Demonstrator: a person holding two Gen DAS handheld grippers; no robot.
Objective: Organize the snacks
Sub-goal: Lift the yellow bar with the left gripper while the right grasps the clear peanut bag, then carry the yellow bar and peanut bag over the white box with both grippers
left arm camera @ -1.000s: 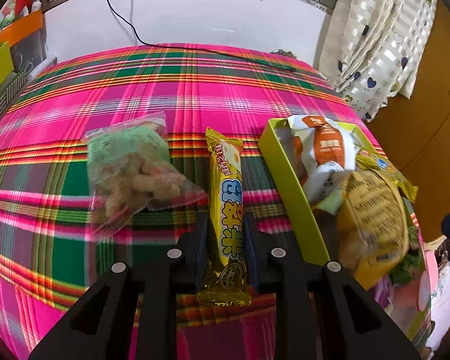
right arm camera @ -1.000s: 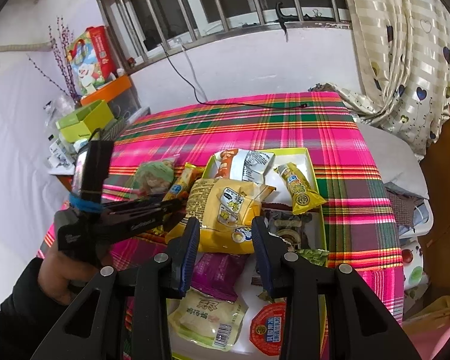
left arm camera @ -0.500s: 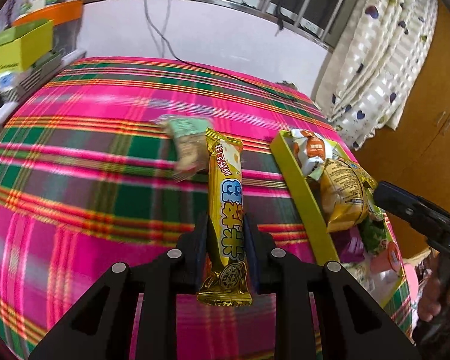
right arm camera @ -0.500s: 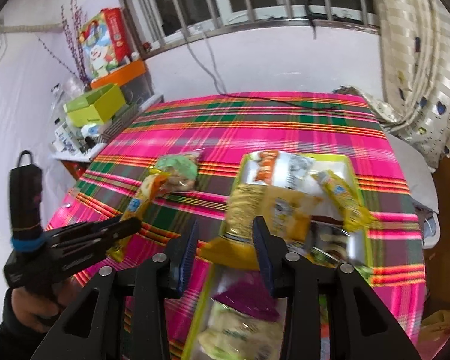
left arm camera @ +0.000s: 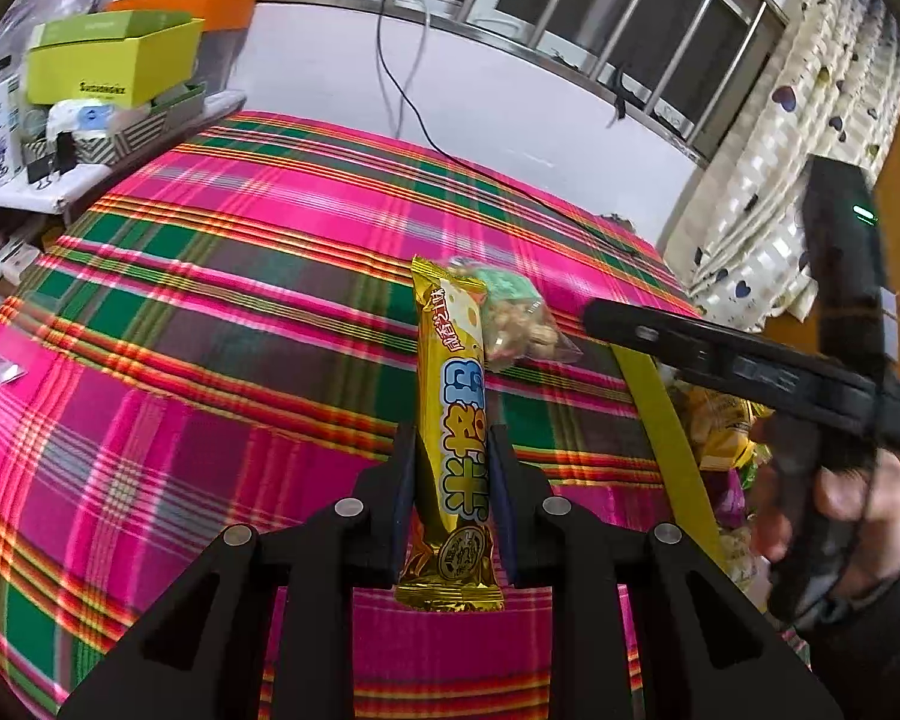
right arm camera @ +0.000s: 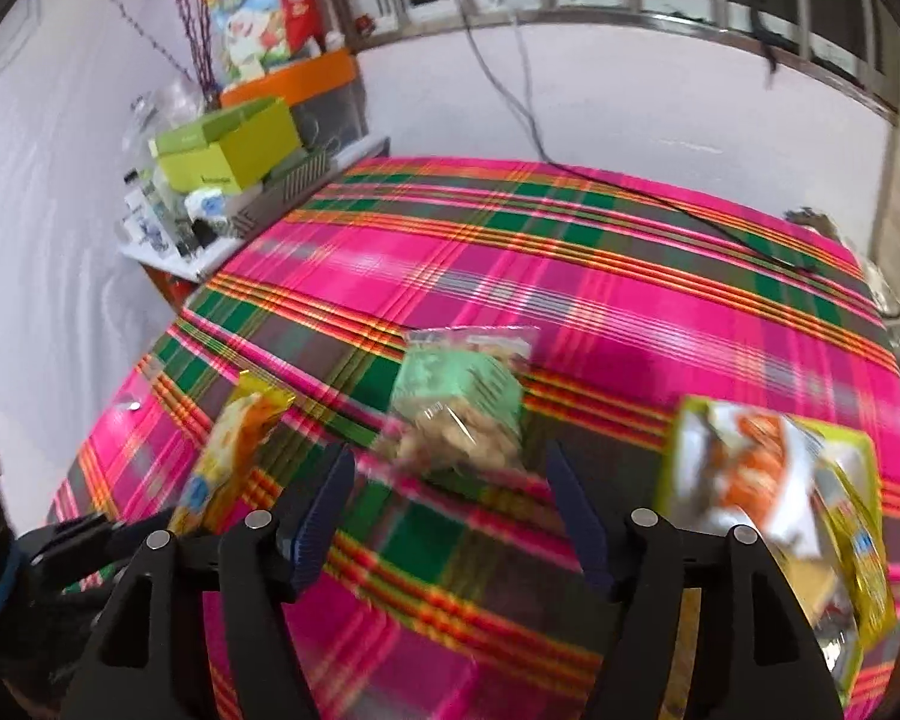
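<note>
- On the plaid desk, straight ahead of the right tool, lies the green nut bag.
- Right tool: its jaws have just been opening and now stand wide apart. Nothing is between them. The nut bag sits just past the tips, lined up with the gap.
- The nut bag's long way runs away from the tool, a bit tilted, with the clear end full of nuts nearest the tips.
- The right tool is the nearer one to the bag. I think it should go forward and down to get it.
- Left tool: pressed tight on the yellow snack bar. The bar stands up between the fingers and points away, lifted off the desk.
- Both tools point down at a slant. In the left view, a hand holds the right tool on the right side.
- The yellow tray with other snacks is at the right, near the nut bag but not touching.
</note>
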